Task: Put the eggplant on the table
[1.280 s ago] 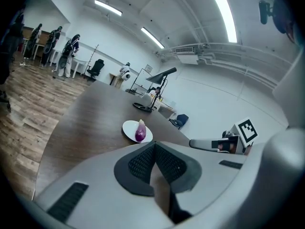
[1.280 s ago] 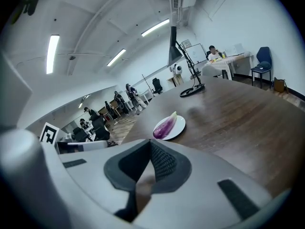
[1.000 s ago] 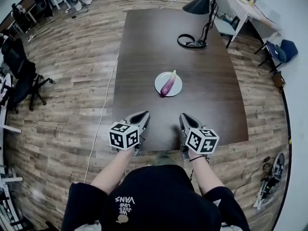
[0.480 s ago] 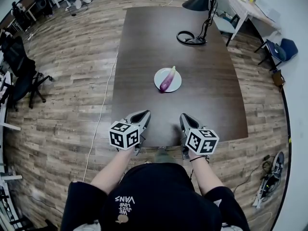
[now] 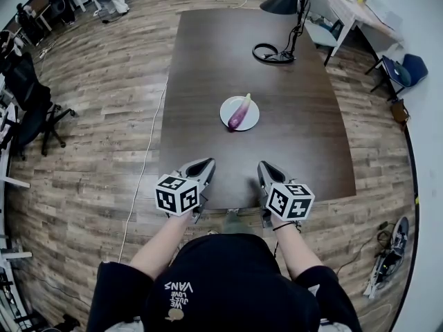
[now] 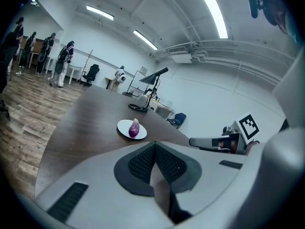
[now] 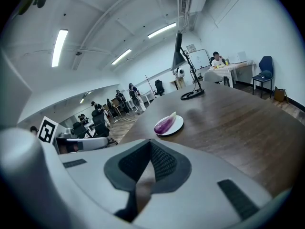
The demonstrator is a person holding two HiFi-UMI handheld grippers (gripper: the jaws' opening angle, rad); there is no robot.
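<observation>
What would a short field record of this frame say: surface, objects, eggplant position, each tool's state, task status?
surface: dark wooden table
objects: white plate, purple eggplant, black desk lamp at the far end
eggplant position: lying on the plate, mid-table
left tool: shut, empty, at the near table edge
right tool: shut, empty, at the near table edge
tools to plate: both well apart from it
task status: not yet done; the eggplant is on the plate, not on the bare table
</observation>
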